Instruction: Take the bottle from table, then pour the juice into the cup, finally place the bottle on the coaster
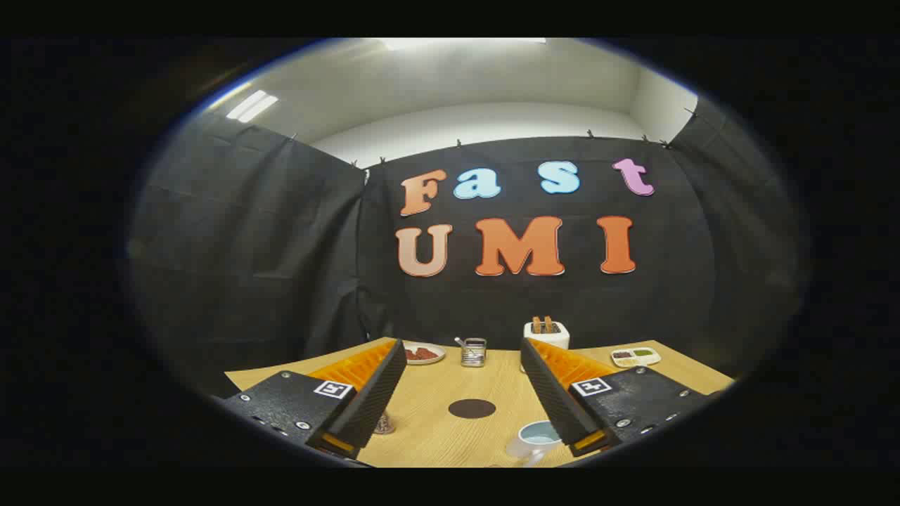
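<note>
The cup [536, 439] lay nearest us, a pale mug with its handle turned toward the camera, sitting on the wooden table [436, 429] just inside the tip of the right finger, which partly hid its rim. We held the gripper [464, 404] with its fingers spread wide and nothing between them, both reaching forward and somewhat downward over the table from above, the tool roughly level from side to side. Between the fingers, a little beyond the cup, we saw the coaster [472, 408], a dark round disc flat on the wood. At the tip of the left finger a small object [384, 424] peeked out, mostly hidden; we judged it might be the top of the bottle but could not tell for sure. Farther back stood a metal holder [473, 352], a plate [423, 353] of food, a toaster [546, 333] and a divided dish [635, 357]. We judged the task barely begun, with the bottle not yet taken. To do the pickup well, we reckoned we should swing left and lower, keep the fingers wide until the bottle's body sat squarely between them, and close around its middle so it would stay upright, clear of the cup.
</note>
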